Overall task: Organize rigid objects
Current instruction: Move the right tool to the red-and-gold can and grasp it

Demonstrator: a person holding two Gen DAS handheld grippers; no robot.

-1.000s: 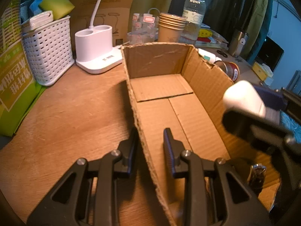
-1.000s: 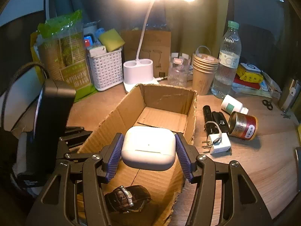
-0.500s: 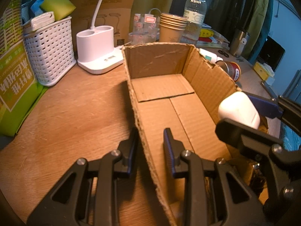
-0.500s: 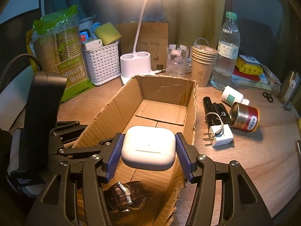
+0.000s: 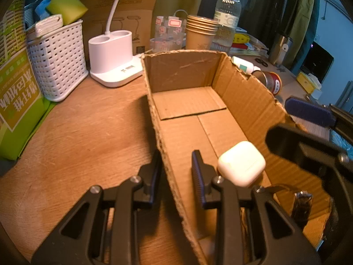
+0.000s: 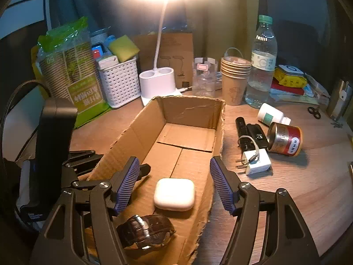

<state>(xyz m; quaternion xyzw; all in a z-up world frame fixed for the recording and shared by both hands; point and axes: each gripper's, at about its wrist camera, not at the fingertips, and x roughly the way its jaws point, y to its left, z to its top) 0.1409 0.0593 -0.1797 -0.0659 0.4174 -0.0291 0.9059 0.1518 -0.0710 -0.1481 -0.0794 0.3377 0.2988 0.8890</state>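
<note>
White and glossy, the earbud case point(image 6: 174, 194) lay flat on the floor of the cardboard box point(image 6: 192, 112), low in the middle of the right wrist frame, just above the brown leather watch point(image 6: 145, 234) that sat at the bottom of the same box. Your right gripper point(image 6: 174, 185) hung over it with its jaws just spread apart, the blue pads point(image 6: 126, 185) clear of the case on both sides, nothing pinched. In the left wrist frame the case point(image 5: 241, 163) showed at right of centre, inside the box near its right wall. Your left gripper point(image 5: 175, 170) was pressed together on the box's left wall point(image 5: 158, 132), one finger outside, one inside, at lower centre. Out on the wooden table point(image 6: 286, 187), right of the box, you had a white plug point(image 6: 257, 162), a black torch point(image 6: 243, 134), a red tin point(image 6: 284, 139) on its side and a white pill bottle point(image 6: 270, 114). Further back stood paper cups point(image 6: 235, 79), a water bottle point(image 6: 261, 66), the desk lamp's base point(image 6: 157, 84) and a white basket point(image 6: 119, 81).
</note>
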